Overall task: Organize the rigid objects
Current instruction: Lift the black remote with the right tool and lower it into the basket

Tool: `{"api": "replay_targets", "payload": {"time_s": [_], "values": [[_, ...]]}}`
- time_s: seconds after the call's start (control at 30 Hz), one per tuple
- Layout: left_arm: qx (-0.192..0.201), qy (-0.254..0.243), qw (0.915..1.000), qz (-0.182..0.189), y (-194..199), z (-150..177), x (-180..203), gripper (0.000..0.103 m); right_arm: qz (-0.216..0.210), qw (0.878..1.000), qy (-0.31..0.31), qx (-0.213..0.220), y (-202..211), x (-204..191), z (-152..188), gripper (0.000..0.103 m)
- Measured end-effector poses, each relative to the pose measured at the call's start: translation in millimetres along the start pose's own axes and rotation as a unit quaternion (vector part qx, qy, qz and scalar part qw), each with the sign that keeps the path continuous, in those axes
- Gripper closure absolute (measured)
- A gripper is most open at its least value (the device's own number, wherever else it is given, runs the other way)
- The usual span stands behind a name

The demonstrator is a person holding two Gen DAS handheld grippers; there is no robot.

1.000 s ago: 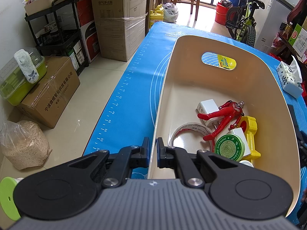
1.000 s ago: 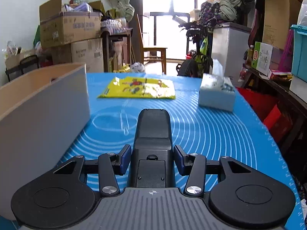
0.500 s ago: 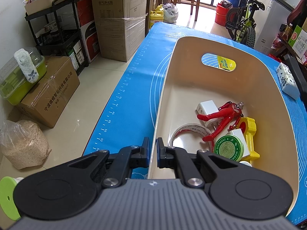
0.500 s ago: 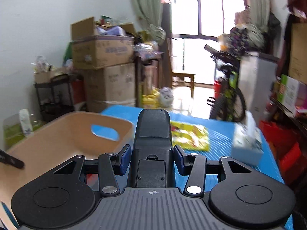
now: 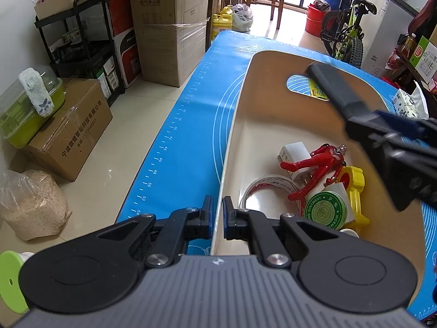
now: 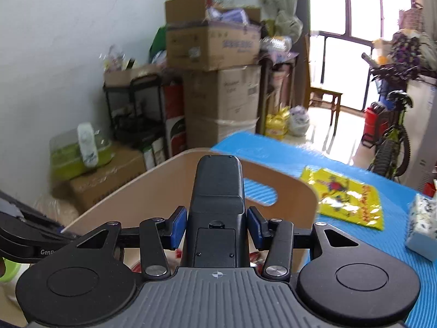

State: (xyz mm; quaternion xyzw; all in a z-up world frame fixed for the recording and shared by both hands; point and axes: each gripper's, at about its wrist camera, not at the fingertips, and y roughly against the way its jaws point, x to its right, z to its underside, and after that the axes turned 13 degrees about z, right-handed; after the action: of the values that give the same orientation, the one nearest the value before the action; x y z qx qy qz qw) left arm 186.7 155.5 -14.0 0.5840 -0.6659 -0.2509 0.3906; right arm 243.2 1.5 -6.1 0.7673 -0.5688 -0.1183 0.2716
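right gripper [image 6: 217,229] is clenched on a black remote [image 6: 217,205], pads on both its sides, and has swung from low over the blue mat [image 6: 355,191] to above the beige bin [image 6: 164,191]. in the left view the remote [image 5: 336,90] now hangs over the bin's far right part, where a second ago only the bin showed. left gripper [image 5: 216,218] is pinched on the bin's near rim [image 5: 218,205], same spot as before, steadying it. inside lie a red figure [image 5: 316,164], white charger [image 5: 293,151], tape roll [image 5: 270,188], green tin [image 5: 326,211] and yellow toy [image 5: 355,191]. transport looks nearly done; next is probably lowering and letting go, ideally in the bare far half of the bin. yellow packet [image 6: 349,191] and tissue box [image 6: 422,224] are on the mat outside.
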Motion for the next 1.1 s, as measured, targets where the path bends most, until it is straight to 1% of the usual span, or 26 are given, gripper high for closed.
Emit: {"api": "replay_targets", "payload": {"time_s": [0.13, 0.23, 0.33, 0.57, 0.63, 0.7, 0.83, 0.87, 0.93, 0.97, 1.07, 1.1], "values": [[0.002, 0.000, 1.0000, 0.000, 0.3, 0.6, 0.7, 0.095, -0.002, 0.998, 0.020, -0.051, -18.4, -16.6, -0.8, 0.050], [0.002, -0.001, 1.0000, -0.001, -0.3, 1.0, 1.3, 0.095, -0.005, 0.997, 0.018, -0.080, -29.6, -15.6, -4.7, 0.049], [0.002, -0.001, 1.0000, -0.001, 0.7, 1.2, 2.4, 0.095, -0.005, 0.993, 0.030, -0.111, -36.3, -18.9, -3.2, 0.049], [0.003, -0.001, 1.0000, -0.001, 1.7, 0.7, 1.7, 0.095, -0.003, 0.986, 0.061, -0.157, -44.7, -27.6, 0.4, 0.049], [0.004, 0.000, 1.0000, 0.000, 1.8, 0.5, 2.0, 0.095, -0.001, 0.987, 0.051, -0.149, -42.2, -24.8, -0.6, 0.042], [0.004, 0.000, 1.0000, 0.000, 1.8, 0.0, 1.3, 0.095, -0.004, 0.989, 0.043, -0.144, -39.4, -22.7, -0.4, 0.033], [0.004, -0.001, 1.0000, -0.003, 2.2, 0.3, 2.4, 0.095, -0.018, 0.992, 0.015, -0.122, -26.7, -11.0, -0.2, 0.024], [0.005, -0.002, 1.0000, -0.003, 2.3, 0.4, 2.8, 0.095, -0.016, 0.993, 0.005, -0.114, -21.5, -7.1, -0.9, 0.021], [0.006, -0.002, 1.0000, -0.004, 2.9, 0.4, 2.0, 0.095, -0.013, 0.995, -0.011, -0.096, -11.0, 2.5, -2.8, 0.020], [0.006, -0.002, 1.0000, -0.005, 3.2, 0.3, 2.1, 0.095, -0.011, 0.996, -0.020, -0.089, -5.5, 7.8, -3.8, 0.018], [0.007, -0.005, 0.9999, -0.008, 4.8, -0.1, 2.1, 0.094, -0.006, 0.996, -0.046, -0.073, 8.6, 21.0, -5.2, 0.010], [0.007, -0.005, 0.9999, -0.010, 5.4, -0.2, 2.5, 0.094, -0.004, 0.996, -0.050, -0.070, 11.9, 24.6, -6.2, 0.010]]}}
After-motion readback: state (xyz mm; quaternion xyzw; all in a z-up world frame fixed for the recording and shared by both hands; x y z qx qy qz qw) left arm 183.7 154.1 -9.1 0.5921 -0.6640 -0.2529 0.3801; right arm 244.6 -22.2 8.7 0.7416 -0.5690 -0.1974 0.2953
